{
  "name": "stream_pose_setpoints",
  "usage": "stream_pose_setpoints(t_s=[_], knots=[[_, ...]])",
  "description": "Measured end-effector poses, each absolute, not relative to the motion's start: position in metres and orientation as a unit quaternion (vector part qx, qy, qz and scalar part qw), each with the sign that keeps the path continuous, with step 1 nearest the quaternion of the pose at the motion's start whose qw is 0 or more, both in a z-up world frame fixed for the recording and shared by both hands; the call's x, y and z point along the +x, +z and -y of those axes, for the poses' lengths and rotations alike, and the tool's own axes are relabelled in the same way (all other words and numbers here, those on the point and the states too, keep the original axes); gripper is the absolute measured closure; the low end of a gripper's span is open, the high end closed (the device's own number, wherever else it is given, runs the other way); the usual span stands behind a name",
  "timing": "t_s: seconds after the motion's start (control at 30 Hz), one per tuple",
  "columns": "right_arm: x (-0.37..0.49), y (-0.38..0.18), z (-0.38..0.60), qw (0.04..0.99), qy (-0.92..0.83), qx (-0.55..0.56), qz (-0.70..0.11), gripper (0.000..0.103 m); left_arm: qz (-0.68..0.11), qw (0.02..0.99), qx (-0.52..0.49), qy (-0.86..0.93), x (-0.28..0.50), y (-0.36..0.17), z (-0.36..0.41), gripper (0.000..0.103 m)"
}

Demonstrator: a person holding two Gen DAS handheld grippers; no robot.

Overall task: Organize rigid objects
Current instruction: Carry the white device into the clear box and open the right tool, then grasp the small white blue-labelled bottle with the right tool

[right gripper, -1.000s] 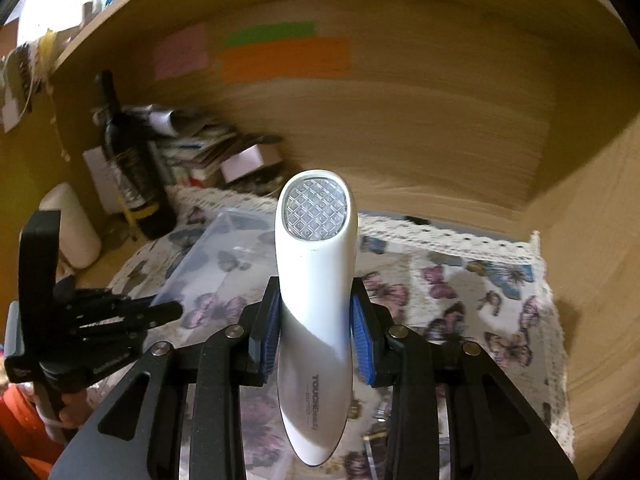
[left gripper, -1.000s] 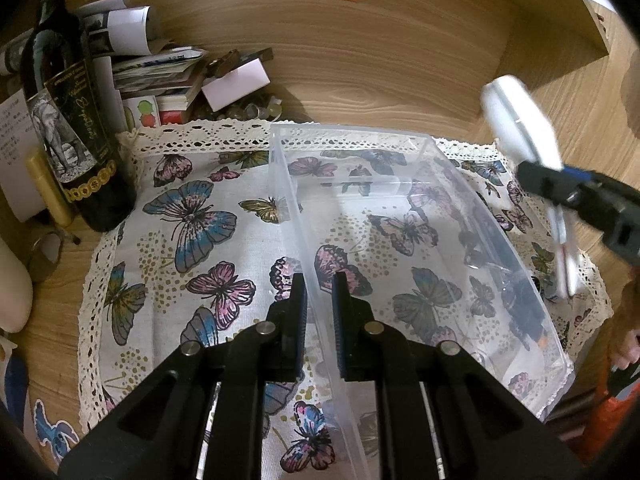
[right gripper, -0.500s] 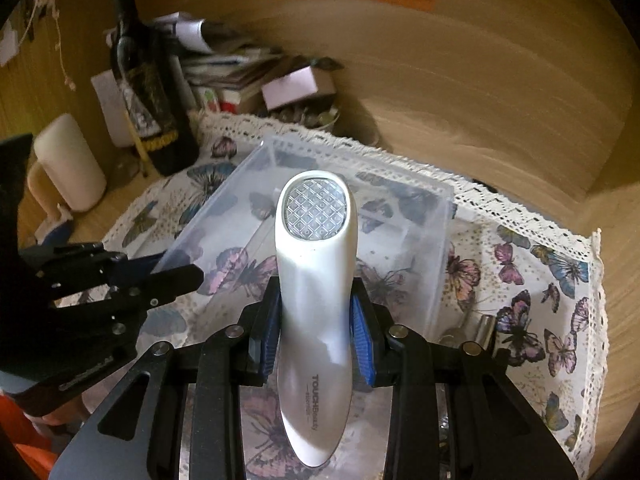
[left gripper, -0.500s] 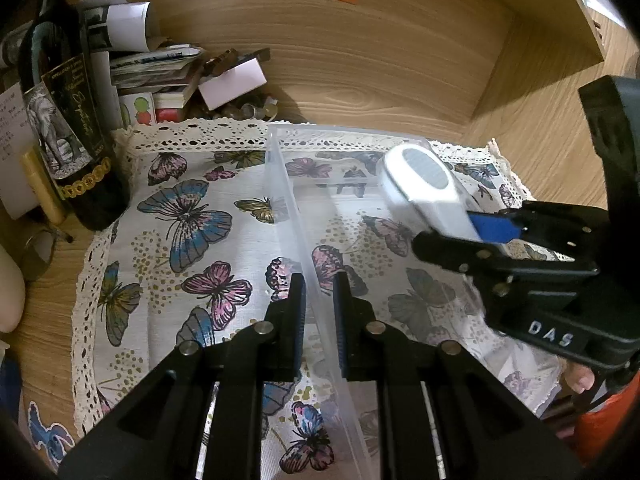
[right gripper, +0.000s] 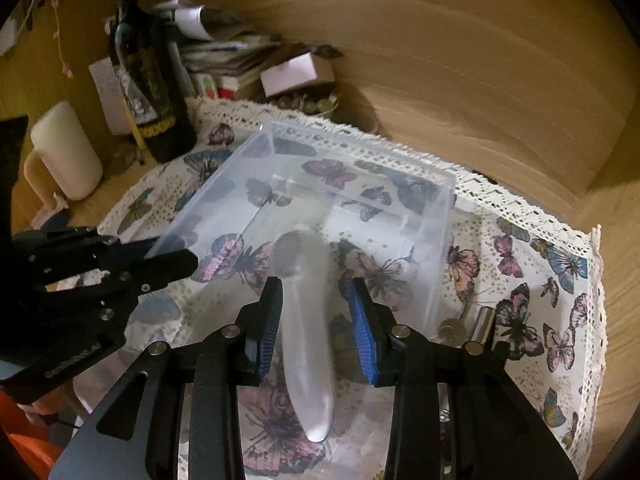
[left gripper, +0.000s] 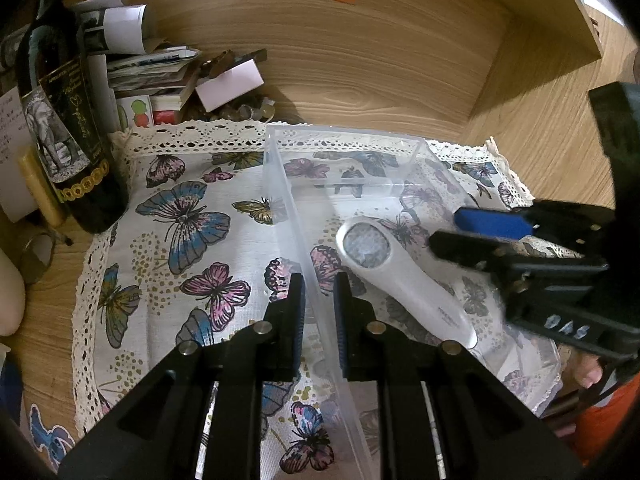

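Note:
A clear plastic box (left gripper: 280, 184) (right gripper: 440, 216) stands on a butterfly-print cloth (left gripper: 192, 240). My left gripper (left gripper: 319, 300) is shut on the box's left wall and holds it. A white handheld device with a round textured head (left gripper: 400, 276) (right gripper: 306, 332) lies inside the box on its floor. My right gripper (right gripper: 314, 312) is open just above the device, its blue pads on either side and apart from it. It shows in the left wrist view (left gripper: 476, 232) over the right side of the box.
A dark wine bottle (left gripper: 64, 128) (right gripper: 148, 80) stands at the back left beside a stack of papers and small boxes (left gripper: 168, 76). A cream candle (right gripper: 66, 152) stands left of the cloth. Small metal cylinders (right gripper: 468, 322) lie right of the box. Wooden walls close off the back and right.
My right gripper came down over the box, opened and let go of the white device, which now lies in the box. My left gripper kept hold of the box wall.

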State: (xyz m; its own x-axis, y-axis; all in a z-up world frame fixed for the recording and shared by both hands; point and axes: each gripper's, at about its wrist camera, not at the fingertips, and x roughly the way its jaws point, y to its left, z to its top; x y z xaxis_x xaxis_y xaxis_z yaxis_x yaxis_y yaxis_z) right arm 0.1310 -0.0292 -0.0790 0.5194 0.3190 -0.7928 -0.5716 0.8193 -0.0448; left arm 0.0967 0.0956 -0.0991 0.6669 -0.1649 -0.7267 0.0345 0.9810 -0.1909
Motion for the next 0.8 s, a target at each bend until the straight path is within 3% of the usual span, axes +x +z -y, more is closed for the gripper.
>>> stream_pose_setpoints(t_s=[0.2, 0.47, 0.8], knots=[[0.124, -0.055, 0.051, 0.883, 0.241, -0.133, -0.381, 0.070, -0.406, 0.909, -0.080, -0.053, 0.098, -0.099, -0.095, 0.089], [0.118, -0.033, 0.106, 0.914, 0.178, -0.098, -0.351, 0.059, -0.408, 0.908, -0.075, -0.050, 0.097, -0.098, -0.095, 0.089], [0.107, -0.071, 0.183, 0.911, 0.062, -0.073, -0.401, 0.056, -0.412, 0.907, -0.071, -0.046, 0.097, -0.099, -0.093, 0.089]])
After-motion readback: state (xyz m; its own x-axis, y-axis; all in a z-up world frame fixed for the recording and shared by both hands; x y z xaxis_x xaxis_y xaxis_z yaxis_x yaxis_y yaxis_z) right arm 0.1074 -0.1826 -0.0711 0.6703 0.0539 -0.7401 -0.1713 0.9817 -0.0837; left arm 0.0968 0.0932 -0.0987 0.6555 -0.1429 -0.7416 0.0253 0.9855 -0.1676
